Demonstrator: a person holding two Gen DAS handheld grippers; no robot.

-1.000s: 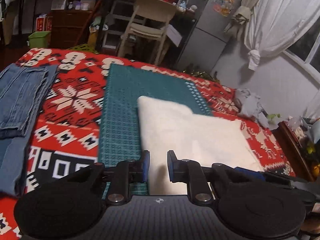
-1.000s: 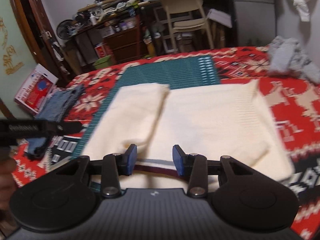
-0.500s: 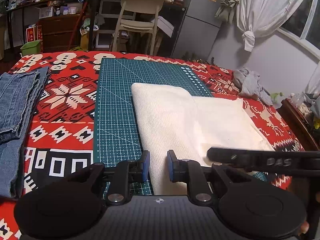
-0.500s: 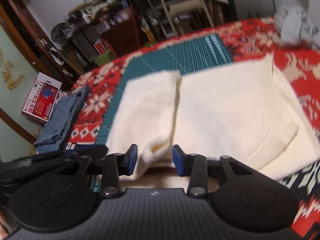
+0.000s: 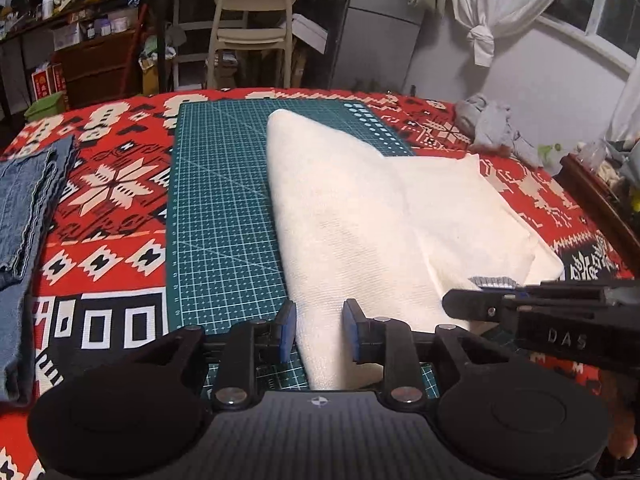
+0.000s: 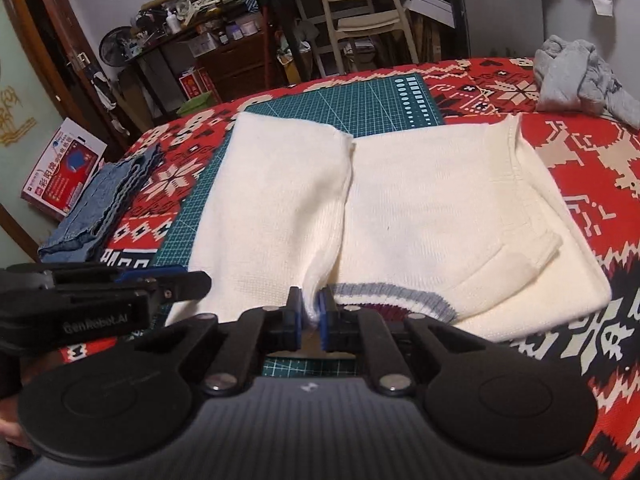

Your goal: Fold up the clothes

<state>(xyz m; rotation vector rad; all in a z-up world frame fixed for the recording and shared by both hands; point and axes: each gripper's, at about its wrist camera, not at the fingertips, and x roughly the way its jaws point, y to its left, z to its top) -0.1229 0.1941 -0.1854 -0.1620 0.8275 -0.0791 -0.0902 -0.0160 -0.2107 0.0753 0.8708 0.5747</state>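
A cream knitted sweater (image 5: 360, 216) (image 6: 420, 208) lies on the green cutting mat (image 5: 216, 200) (image 6: 368, 100), its left part folded over the middle. My left gripper (image 5: 318, 330) is open, its blue pads either side of the sweater's near left edge. In the right wrist view my right gripper (image 6: 310, 318) is shut on the near hem of the folded flap, beside the grey and maroon striped collar (image 6: 400, 294). The right gripper (image 5: 520, 300) shows from the side at the right of the left wrist view.
Folded blue jeans (image 5: 24, 208) (image 6: 100, 208) lie at the left on the red patterned blanket (image 5: 112, 176) (image 6: 580, 152). A crumpled grey garment (image 5: 492, 124) (image 6: 572, 76) sits far right. A beige chair (image 5: 252, 24), cluttered shelves and a wooden edge (image 5: 596, 196) surround the bed.
My right gripper has shut on the sweater's near hem, having been open before. The left gripper moved forward over the sweater's near edge and stays open.
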